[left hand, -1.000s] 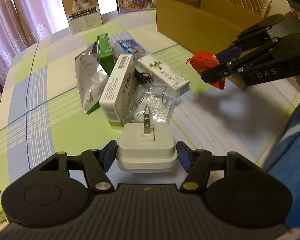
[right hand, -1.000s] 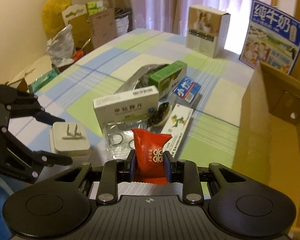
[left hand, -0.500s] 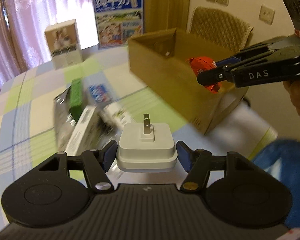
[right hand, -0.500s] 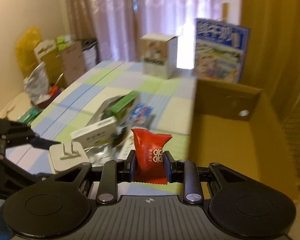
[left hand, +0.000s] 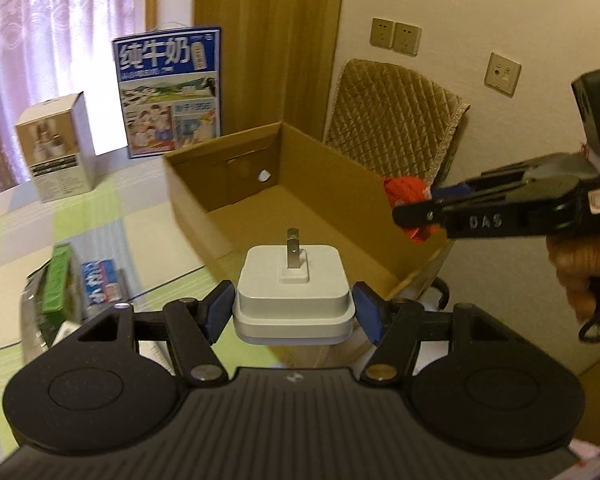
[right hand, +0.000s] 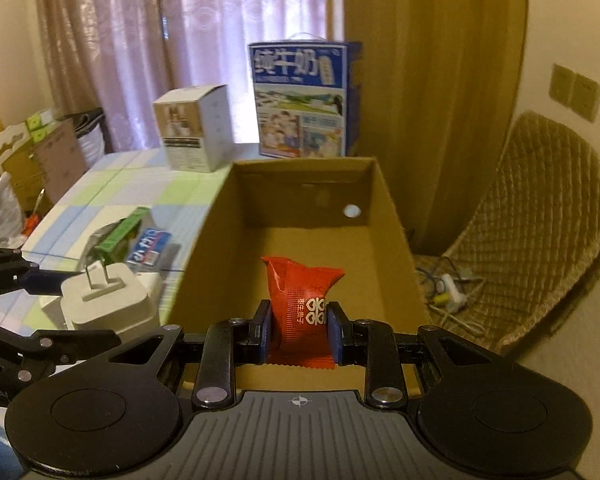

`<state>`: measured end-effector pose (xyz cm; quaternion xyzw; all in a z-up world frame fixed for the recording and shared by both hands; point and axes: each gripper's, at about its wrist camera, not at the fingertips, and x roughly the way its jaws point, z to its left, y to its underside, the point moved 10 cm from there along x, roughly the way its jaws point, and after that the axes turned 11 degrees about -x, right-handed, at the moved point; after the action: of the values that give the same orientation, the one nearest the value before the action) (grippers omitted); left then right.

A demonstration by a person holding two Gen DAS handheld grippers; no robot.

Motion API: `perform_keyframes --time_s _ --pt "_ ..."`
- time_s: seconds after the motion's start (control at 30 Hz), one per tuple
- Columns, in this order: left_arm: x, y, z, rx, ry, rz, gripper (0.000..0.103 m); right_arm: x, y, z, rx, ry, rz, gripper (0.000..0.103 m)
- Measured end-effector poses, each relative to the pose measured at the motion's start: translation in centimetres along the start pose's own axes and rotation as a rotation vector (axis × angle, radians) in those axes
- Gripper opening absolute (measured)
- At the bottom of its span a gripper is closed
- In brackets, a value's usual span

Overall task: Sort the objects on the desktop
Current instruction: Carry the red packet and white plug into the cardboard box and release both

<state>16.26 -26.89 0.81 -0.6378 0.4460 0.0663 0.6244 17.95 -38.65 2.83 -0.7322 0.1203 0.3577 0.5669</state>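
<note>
Left gripper (left hand: 294, 312) clamped on white charger (left hand: 293, 280), at near rim of cardboard box (right hand: 396, 216). Right gripper (right hand: 299, 330) pinching red packet (right hand: 300, 300) over box floor. Risks — charger dropped short onto rim; grippers close, could collide.

Right tongs (right hand: 299, 330) clamping red sachet (right hand: 302, 300), open cardboard box (right hand: 394, 216) ahead, white charger (right hand: 108, 300) left

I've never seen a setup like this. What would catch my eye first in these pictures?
Probably the bright red snack packet pinched in the right gripper, held above the open cardboard box. Next, the white plug adapter, prongs up, clamped in the left gripper near the box's front edge. Behind the box stands a blue milk carton.
</note>
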Motion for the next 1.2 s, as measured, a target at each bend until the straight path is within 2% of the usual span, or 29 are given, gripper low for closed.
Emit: perform_keyframes --time_s 0.37,0.5,0.87,1.07,1.1,1.17,1.2 --pt "4.7 -0.6 -2.2 0.027 0.010 0.031 0.060 1.6 1.3 -3.3 0.049 -0.009 0.026 0.025" --pt "5.8 -0.6 -2.2 0.036 -0.010 0.042 0.060 2.2 1.5 -3.6 0.053 -0.013 0.033 0.025" --pt "4.8 -0.8 -1.8 0.035 -0.018 0.020 0.059 3.0 1.7 -3.6 0.061 -0.019 0.046 0.026" --pt "3.8 -0.5 -1.3 0.018 -0.022 0.008 0.059 3.0 1.0 -3.0 0.065 -0.037 0.024 0.026" --pt "3.5 -0.4 -1.2 0.017 -0.023 0.007 0.058 3.0 0.7 -2.8 0.066 -0.051 0.013 0.029" --pt "3.1 -0.4 -0.9 0.012 -0.024 0.002 0.059 3.0 0.6 -2.9 0.076 -0.052 0.009 0.063" --pt "2.9 -0.3 -0.8 0.008 -0.025 0.000 0.059 3.0 0.5 -2.9 0.082 -0.044 0.004 0.067"
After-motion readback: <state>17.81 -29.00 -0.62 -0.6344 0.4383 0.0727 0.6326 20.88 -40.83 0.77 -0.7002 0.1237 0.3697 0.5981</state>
